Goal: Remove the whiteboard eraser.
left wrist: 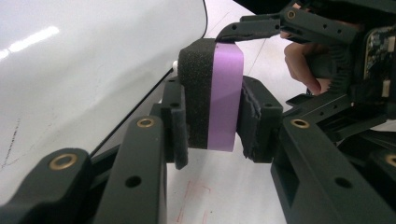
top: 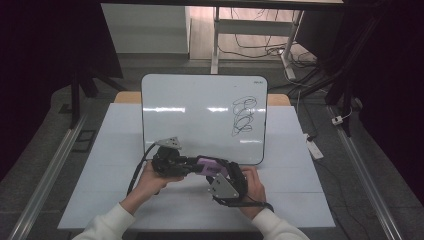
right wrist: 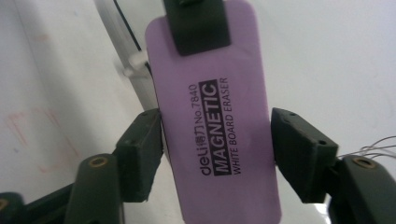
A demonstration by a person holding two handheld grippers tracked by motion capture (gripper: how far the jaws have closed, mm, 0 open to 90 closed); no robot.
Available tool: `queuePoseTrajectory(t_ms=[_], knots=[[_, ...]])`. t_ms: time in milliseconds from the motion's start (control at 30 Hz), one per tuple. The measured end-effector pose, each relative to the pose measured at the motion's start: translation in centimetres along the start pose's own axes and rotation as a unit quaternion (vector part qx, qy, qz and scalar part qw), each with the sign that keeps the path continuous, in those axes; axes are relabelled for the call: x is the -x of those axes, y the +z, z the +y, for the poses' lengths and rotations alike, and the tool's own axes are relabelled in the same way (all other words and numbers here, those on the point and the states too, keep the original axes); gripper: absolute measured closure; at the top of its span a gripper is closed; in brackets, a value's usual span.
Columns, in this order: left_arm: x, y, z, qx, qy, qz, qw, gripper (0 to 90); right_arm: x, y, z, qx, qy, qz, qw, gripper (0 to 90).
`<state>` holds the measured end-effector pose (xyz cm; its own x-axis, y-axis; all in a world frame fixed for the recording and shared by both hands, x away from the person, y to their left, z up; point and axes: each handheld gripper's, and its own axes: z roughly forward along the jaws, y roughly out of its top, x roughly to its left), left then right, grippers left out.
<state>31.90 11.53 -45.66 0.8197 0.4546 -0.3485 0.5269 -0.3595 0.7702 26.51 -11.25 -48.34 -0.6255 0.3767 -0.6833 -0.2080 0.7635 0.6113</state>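
Inventory, my bench: 1 purple eraser (right wrist: 212, 116); 1 whiteboard (top: 200, 107) w/ 1 black scribble (top: 243, 116); 2 grippers, my left (top: 187, 165) & right (top: 212, 167); 1 table (top: 300, 200).

Purple magnetic whiteboard eraser (right wrist: 212, 112), black felt side, upright on edge, just before the whiteboard (top: 200, 107)

The eraser (right wrist: 217, 116) runs off the right gripper view's edge at 6 o'clock; a finger (right wrist: 198, 23) hides its 12 o'clock end. The whiteboard's (top: 200, 115) scribble is unreadable.
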Motion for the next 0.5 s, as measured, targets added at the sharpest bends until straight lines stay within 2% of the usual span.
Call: queuePoseTrajectory(t_ms=[133, 267, 367, 500], knots=[[0.04, 0.13, 0.04, -0.003, -0.002, -0.001, 1.0, 65.0, -0.13, 0.13, -0.03, -0.005, -0.018, 0.001, 0.9998, 37.5], [0.08, 0.23, 0.05, -0.006, -0.002, -0.003, 1.0, 65.1, -0.05, 0.04, -0.04, -0.018, -0.051, -0.001, 0.9985, 38.1], [0.12, 0.24, 0.06, -0.007, 0.001, -0.005, 1.0, 65.1, -0.18, -0.06, -0.01, -0.024, -0.059, -0.003, 0.998, 38.9], [0.1, 0.1, 0.05, 0.007, 0.0, -0.011, 0.9999, 64.5, 0.16, -0.27, -0.02, -0.021, -0.055, -0.001, 0.9983, 39.4]])
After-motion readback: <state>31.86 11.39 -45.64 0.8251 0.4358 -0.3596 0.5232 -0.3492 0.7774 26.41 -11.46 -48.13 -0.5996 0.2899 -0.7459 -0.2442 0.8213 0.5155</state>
